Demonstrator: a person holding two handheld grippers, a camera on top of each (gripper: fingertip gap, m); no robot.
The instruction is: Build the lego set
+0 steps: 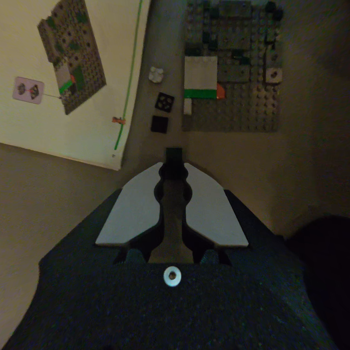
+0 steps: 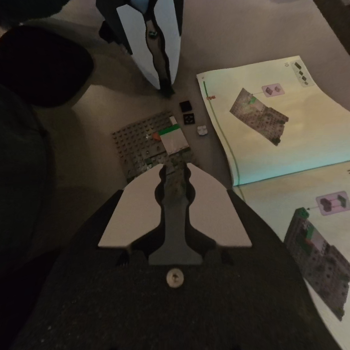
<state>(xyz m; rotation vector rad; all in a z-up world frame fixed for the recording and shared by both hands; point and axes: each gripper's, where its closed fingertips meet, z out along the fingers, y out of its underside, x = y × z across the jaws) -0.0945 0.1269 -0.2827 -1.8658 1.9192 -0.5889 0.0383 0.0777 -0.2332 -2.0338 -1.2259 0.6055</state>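
My left gripper point(image 1: 173, 162) is shut on a small dark green brick point(image 1: 173, 154) and holds it above the table, short of the grey baseplate point(image 1: 231, 115). The baseplate carries a white panel point(image 1: 200, 73) with a green strip point(image 1: 199, 94), an orange piece point(image 1: 220, 91) and grey and dark green bricks at its far side. In the right wrist view my right gripper point(image 2: 175, 166) hovers over the baseplate point(image 2: 132, 140), jaws slightly apart and empty. The left gripper point(image 2: 166, 89) shows there at the top, pointing down near the plate's far corner.
Two loose black square pieces point(image 1: 164, 102) point(image 1: 159, 124) and a white round piece point(image 1: 155, 74) lie between the baseplate and the open instruction booklet point(image 1: 56, 123). The booklet also shows on the right in the right wrist view point(image 2: 284, 151). A dark bulky shape point(image 2: 37, 66) lies at the left. One gripper's finger ends stand about 15 cm off the other's.
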